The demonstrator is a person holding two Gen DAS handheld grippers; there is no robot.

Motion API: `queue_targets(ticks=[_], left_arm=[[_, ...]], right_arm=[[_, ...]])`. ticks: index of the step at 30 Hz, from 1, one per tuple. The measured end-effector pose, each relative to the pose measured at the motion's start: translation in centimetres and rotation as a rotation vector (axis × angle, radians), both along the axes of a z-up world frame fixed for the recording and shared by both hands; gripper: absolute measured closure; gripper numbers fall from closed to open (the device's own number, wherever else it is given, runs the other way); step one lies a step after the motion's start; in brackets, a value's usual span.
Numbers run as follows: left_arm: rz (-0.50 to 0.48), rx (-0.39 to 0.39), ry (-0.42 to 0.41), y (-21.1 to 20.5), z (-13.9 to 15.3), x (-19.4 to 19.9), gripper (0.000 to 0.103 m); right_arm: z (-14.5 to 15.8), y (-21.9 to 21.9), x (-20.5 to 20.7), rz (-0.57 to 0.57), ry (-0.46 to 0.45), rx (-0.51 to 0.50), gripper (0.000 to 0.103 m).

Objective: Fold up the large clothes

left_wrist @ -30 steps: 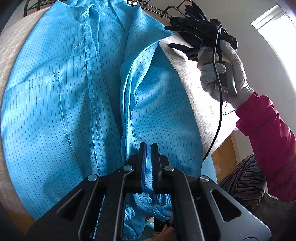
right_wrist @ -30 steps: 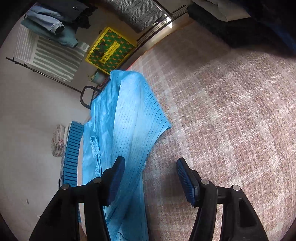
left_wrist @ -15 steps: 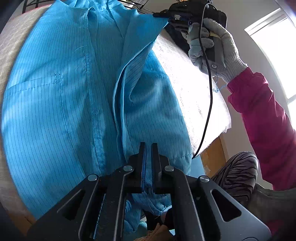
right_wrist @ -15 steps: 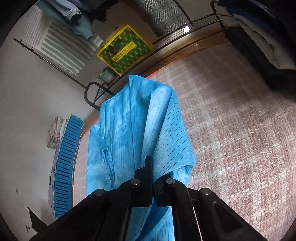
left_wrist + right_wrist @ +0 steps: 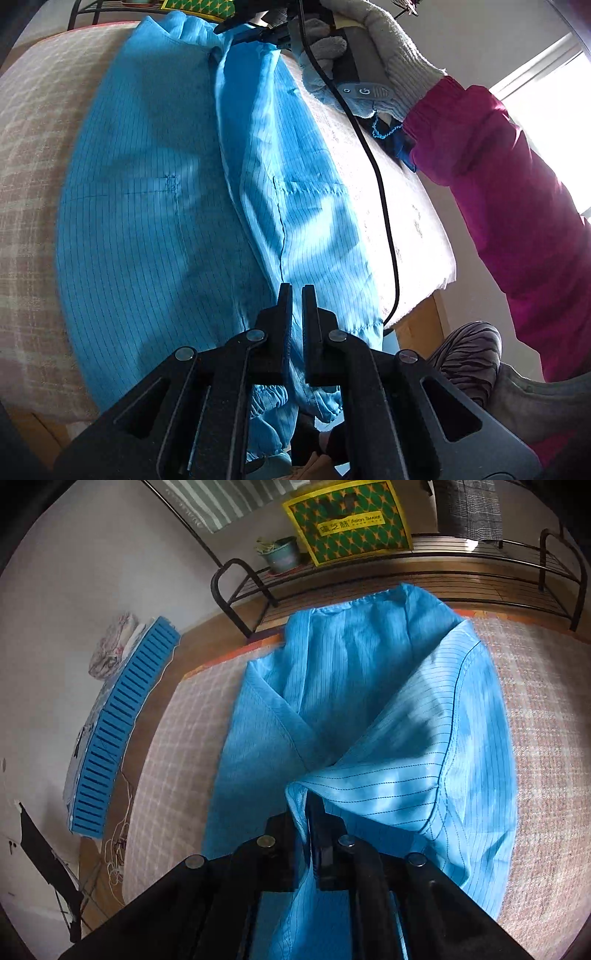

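Right panel of the thin blue pinstriped garment (image 5: 155, 221) has come over from the bare right side onto the middle, so the lengthwise fold looks nearly done. Left gripper (image 5: 293, 306) stays clenched on the near hem. Garment lies along the coarse beige plaid-covered table (image 5: 33, 184), slick cloth, stitched seams, gathered cuffs hanging off the near edge. Right gripper (image 5: 308, 812) grasps the far corner, jaws just eased slightly, cloth between them

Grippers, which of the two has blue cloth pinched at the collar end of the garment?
The right gripper: its fingers clamp a fold of the blue garment near the collar. The left gripper is shut at the hem end, nearest the person.
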State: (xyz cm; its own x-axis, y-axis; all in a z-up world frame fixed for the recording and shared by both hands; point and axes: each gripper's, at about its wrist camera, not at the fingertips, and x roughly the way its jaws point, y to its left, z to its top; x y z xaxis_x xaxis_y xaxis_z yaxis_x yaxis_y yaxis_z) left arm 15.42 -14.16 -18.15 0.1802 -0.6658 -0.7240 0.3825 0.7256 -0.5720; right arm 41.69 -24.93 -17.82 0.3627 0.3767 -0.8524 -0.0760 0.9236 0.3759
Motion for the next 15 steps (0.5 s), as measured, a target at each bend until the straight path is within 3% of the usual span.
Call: queue_targets(ticks=[6,8,10,15], left_arm=[[0.016,-0.004,0.026,1.1,-1.2,0.9,0.102],[0.017,-0.008,0.032,1.4,-1.3,1.2,0.102],[0.023,-0.006,0.033,1.7,-1.5,1.3,0.102],[0.054,0.005,0.032,1.9,-1.9,1.2,0.102]], right_arm=[[4.8,-0.1,-3.2,0.106,-0.116,-0.014,0.070],[5.7,-1.5,-4.0,0.084,-0.142,-0.088,0.069],[5.2,-2.9,-3.8,0.055,-0.122,-0.156,0.068],[1.4,-4.6,-2.3,-0.013,-0.017,-0.158,0.069]])
